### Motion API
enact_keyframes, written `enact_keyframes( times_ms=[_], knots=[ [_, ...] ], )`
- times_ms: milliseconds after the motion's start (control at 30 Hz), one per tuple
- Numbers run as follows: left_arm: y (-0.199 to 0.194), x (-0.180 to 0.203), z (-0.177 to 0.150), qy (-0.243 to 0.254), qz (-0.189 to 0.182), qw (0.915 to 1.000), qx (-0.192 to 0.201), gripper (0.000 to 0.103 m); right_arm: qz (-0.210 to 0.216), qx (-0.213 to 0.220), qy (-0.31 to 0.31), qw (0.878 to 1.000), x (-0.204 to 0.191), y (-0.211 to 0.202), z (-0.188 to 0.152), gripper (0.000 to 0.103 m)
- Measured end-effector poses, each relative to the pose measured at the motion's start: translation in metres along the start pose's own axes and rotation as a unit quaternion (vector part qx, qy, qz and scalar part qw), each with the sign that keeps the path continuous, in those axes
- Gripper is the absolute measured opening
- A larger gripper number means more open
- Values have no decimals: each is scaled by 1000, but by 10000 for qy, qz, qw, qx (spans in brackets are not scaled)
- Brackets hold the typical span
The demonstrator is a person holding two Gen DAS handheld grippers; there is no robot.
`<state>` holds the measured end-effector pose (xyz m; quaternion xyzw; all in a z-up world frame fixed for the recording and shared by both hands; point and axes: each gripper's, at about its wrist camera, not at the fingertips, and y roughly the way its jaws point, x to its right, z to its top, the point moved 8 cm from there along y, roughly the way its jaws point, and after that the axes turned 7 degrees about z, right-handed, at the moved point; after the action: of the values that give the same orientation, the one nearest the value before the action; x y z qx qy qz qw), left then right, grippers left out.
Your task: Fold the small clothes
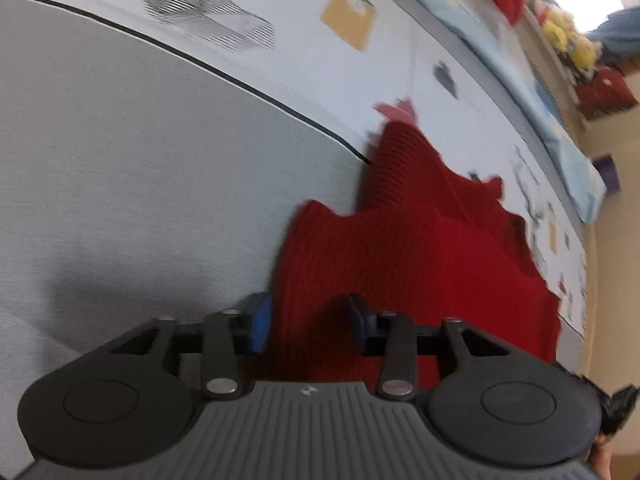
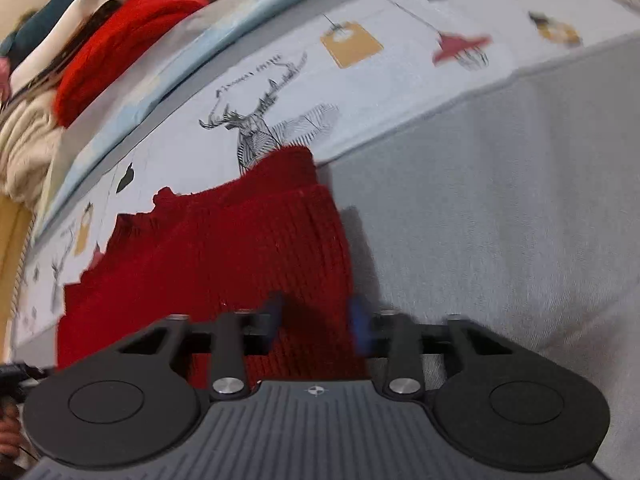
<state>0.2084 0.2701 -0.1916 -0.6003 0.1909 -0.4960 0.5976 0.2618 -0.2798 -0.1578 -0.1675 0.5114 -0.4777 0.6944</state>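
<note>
so both my claws are down low over the bed here, and both frames are a bit smeared. My left gripper (image 1: 308, 322) has its blue fingertips (image 1: 261, 322) spread apart, with the edge of the dark red knit sweater (image 1: 420, 248) sitting in the gap between them. I honestly can't tell if the pads are touching the knit or just hovering over it. In that view the sweater fills the lower right half, running up toward the middle right, and it lies half on the plain grey cover (image 1: 140, 160) and half on the pale sheet (image 1: 312, 52) with the deer and tag prints.

My right gripper (image 2: 316, 320) is the same deal: open, fingers apart, ribbed red knit between them in the lower centre. The sweater (image 2: 224, 248) spreads over the lower left of that frame, its top edge over the deer drawing (image 2: 256, 120). Upper left corner has a pile of other clothes (image 2: 120, 36), bright red on top
</note>
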Motion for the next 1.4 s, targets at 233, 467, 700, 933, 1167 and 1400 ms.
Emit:
enact_keyframes(
  times_ms=[233, 467, 700, 933, 1167, 1400],
  knots=[
    [-61, 39, 13, 1113, -55, 9810, 1590, 10, -24, 1031, -363, 9940, -17, -45, 23, 8],
    [-104, 70, 32, 1490, 375, 9354, 3186, 10, -255, 2579, -809, 9624, -41, -83, 53, 2],
    [-73, 63, 34, 1070, 502, 9658, 2307, 35, -396, 1275, 572, 9894, 4, -32, 47, 8],
    [-42, 16, 0, 655, 396, 9957, 528, 40, -355, 88, 409, 9985, -1, -12, 0, 50],
    [-42, 11, -35, 1196, 265, 9924, 68, 38, -53, 537, 358, 9979, -14, -49, -8, 11],
    [-55, 23, -51, 1841, 382, 9817, 288, 13, -643, 304, 494, 9962, 7, -55, -18, 12]
  ],
)
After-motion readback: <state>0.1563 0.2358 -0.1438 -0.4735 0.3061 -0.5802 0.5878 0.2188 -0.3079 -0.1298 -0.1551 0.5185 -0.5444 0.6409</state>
